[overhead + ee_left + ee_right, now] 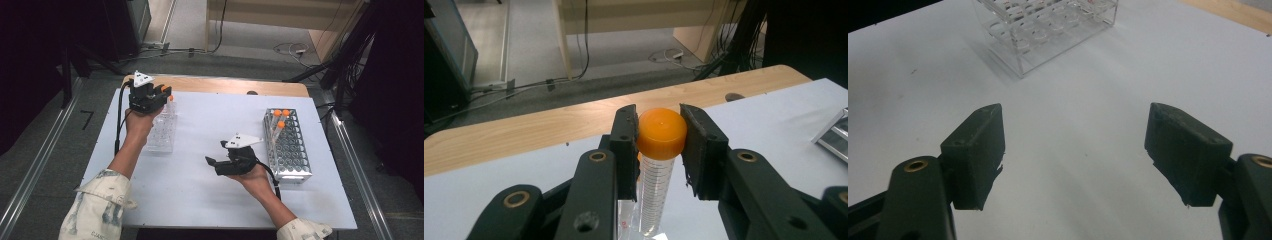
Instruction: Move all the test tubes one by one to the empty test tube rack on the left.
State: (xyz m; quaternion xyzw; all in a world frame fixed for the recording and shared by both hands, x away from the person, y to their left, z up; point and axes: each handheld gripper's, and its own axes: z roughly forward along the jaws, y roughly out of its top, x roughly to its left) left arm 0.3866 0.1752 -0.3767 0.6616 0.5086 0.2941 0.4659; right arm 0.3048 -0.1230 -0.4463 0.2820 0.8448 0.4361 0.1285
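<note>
Orange-capped tube point(659, 150) sits clamped in left tool point(659, 135); right tool point(1075, 155) gapes wide, empty.

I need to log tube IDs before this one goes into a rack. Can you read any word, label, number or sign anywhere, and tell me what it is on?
No text can be read.
Tube, held by its orange cap in the left gripper: printed graduation lines, with marks too small to read.
Sleeve on the person's left arm: a dark printed line near the cuff, blurred.
Metal rack and clear rack: no label visible.
</note>
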